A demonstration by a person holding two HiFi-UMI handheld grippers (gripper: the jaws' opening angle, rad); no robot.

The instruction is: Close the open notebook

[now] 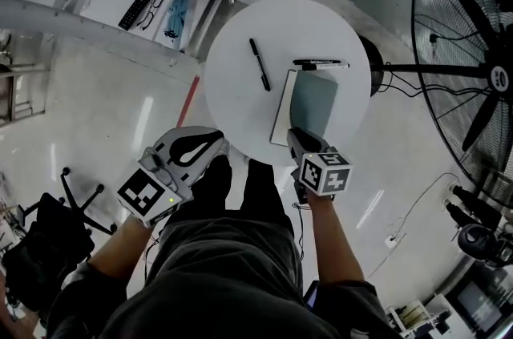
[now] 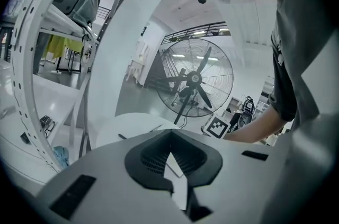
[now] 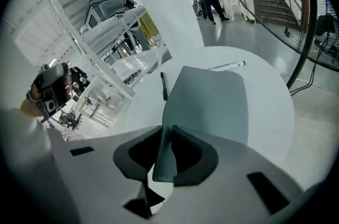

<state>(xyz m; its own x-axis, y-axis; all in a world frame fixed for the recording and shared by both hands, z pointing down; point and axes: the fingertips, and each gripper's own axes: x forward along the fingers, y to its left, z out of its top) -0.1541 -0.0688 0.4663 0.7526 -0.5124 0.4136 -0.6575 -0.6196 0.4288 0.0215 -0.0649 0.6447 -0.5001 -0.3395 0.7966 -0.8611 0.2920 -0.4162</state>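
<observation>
Off the rim of the round white worktop (image 1: pixel 240 109) at about 8 o'clock hangs the left claw (image 2: pixel 171 135), its jaws together and empty, so nothing braces the book. A black pen (image 1: pixel 259 65) lies near 10 o'clock, well clear. The notebook (image 1: pixel 314 101) sits toward 5 o'clock, close to the near rim, with a strip of white page showing along its left side. The right claw (image 3: pixel 165 130) is clamped on the near edge of its grey-green cover (image 3: pixel 212 101), by a thin bite.

With so little cover in the pinch, I judge it could slip out and flop down crooked. A pull toward 6 o'clock could also drag the unbraced notebook over the rim. The marker (image 1: pixel 321 64) lies along the book's far edge at 2 o'clock, where any shove could roll it.
</observation>
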